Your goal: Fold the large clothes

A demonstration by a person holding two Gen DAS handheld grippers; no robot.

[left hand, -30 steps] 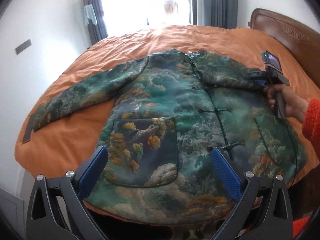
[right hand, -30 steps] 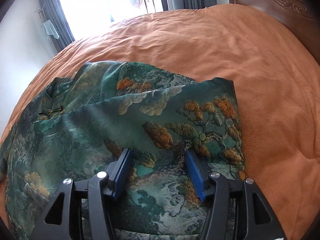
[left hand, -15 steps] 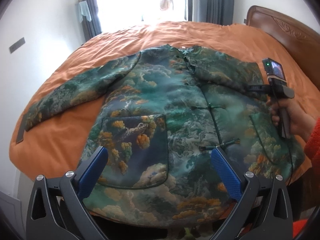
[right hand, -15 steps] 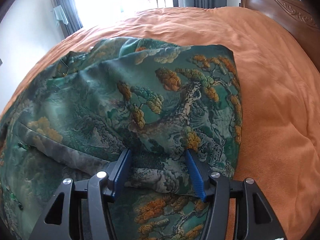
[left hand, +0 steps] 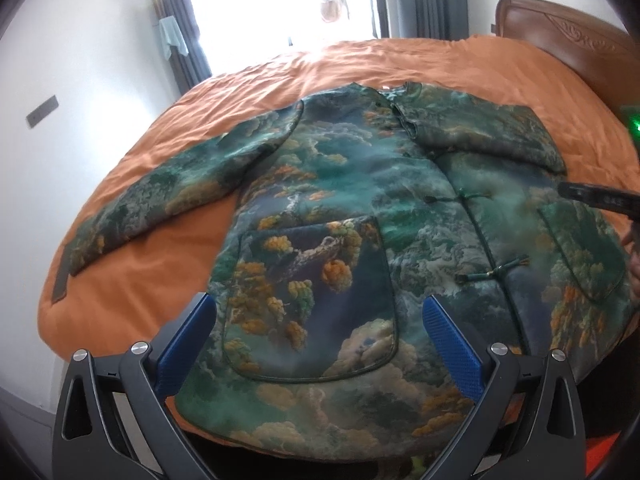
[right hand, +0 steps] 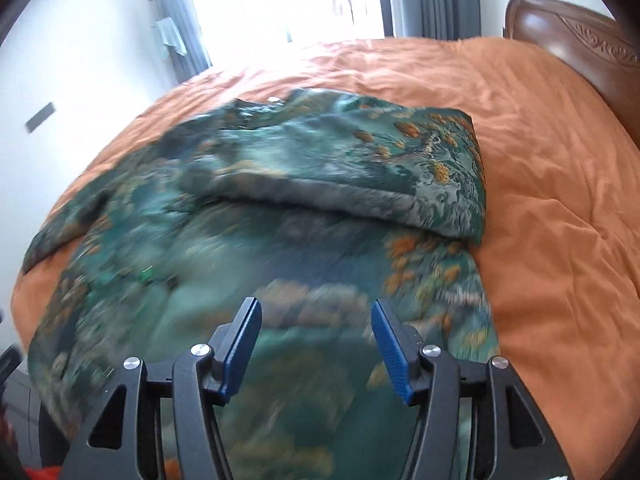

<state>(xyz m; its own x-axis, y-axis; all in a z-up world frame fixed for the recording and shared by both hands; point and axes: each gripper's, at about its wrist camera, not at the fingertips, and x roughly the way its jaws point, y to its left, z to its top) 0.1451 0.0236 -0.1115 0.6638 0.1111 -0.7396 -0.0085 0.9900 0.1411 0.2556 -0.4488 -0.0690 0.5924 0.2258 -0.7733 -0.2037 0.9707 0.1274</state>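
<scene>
Sleeve-folding is in hand: 1 sleeve (right hand: 400, 176) is laid across the jacket (left hand: 360, 220) (on the bed (left hand: 440, 64)); both the left gripper (left hand: 320, 344) and the right gripper (right hand: 316, 344) are spread, empty. The left sleeve (left hand: 180, 196) needs pinching next.

The right gripper (right hand: 316, 344) hangs above the near part of the jacket (right hand: 256, 216), jaws apart, nothing between them. One sleeve (right hand: 400, 168) lies folded across the jacket's far right. The orange bedspread (right hand: 552, 208) extends right toward the headboard (right hand: 572, 40).
</scene>
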